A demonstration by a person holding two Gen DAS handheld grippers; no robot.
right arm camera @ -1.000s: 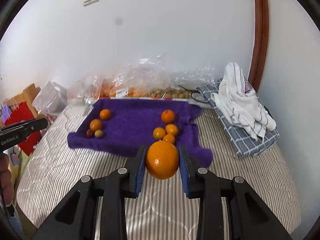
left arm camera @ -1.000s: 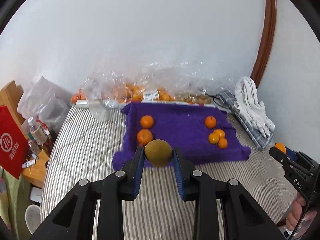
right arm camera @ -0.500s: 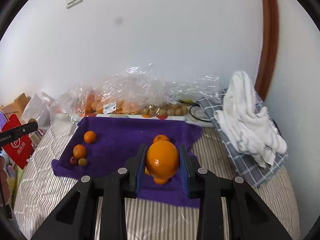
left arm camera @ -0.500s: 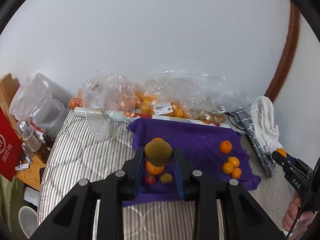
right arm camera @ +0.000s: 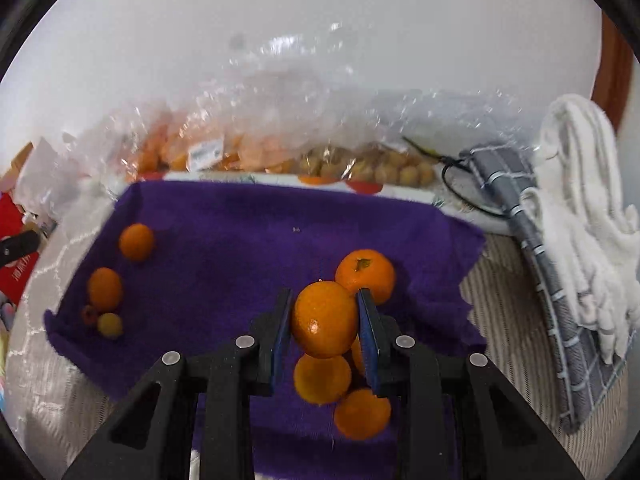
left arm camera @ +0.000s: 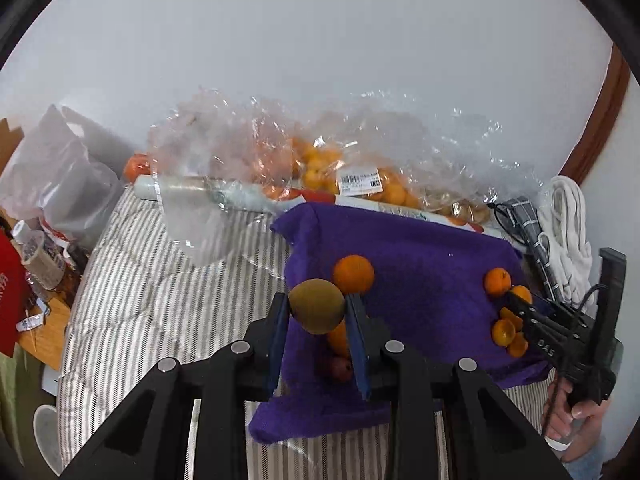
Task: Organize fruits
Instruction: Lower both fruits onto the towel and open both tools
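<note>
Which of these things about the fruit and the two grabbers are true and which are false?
1. The left gripper holds a brown-green fruit. True.
2. The right gripper is empty. False: it is shut on an orange.
3. The cloth under the fruit is purple. True.
4. The cloth lies on a bare wooden floor. False: it lies on a striped quilt.
5. Clear bags of fruit sit behind the cloth by the wall. True.
</note>
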